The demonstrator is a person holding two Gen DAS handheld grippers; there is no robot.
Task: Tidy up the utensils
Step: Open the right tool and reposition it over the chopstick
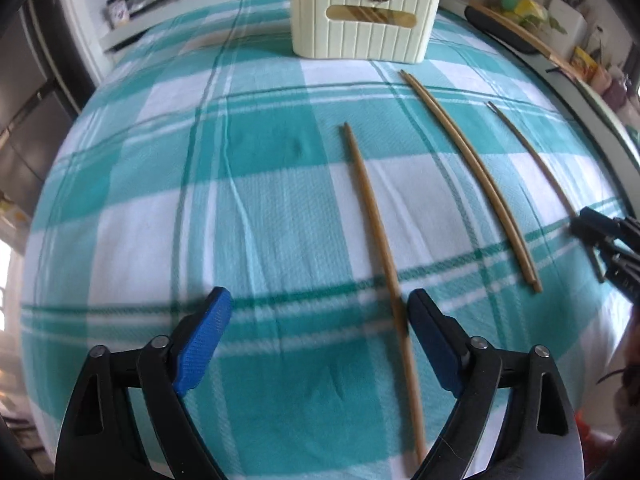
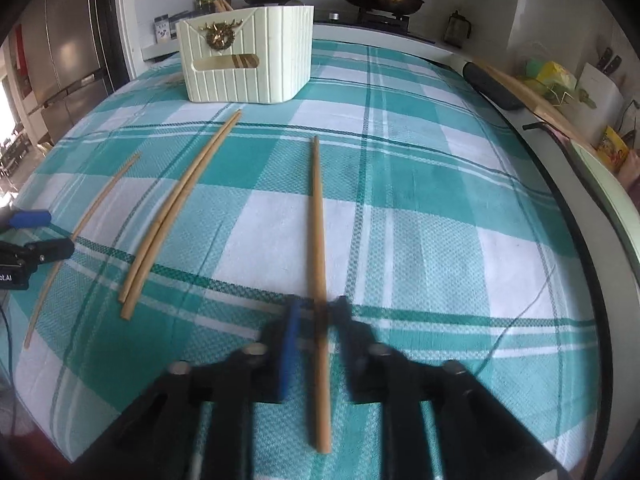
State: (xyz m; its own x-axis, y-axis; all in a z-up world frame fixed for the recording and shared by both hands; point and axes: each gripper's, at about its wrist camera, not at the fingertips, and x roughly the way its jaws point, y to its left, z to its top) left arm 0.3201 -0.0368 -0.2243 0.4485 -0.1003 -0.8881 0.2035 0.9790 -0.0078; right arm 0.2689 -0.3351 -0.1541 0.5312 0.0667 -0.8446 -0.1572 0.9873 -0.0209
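Two grippers angled down, left gripper (image 1: pixel 320 336) fingers spread, right gripper (image 2: pixel 318 320) blurred, seemingly loose astride a chopstick (image 2: pixel 318 220).

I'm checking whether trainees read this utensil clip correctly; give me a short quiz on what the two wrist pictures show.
1. How many chopsticks lie on the checked cloth in front of the cream box? A) two B) four C) six
2. True or false: the cream box lies tipped over on its side.
3. Which stands open wider, the left gripper or the right gripper?

Key: 1. B, a single one, a pair side by side, and another single one. 2. False, it stands upright at the far end. 3. The left; the right one's fingers sit close on either side of a chopstick.
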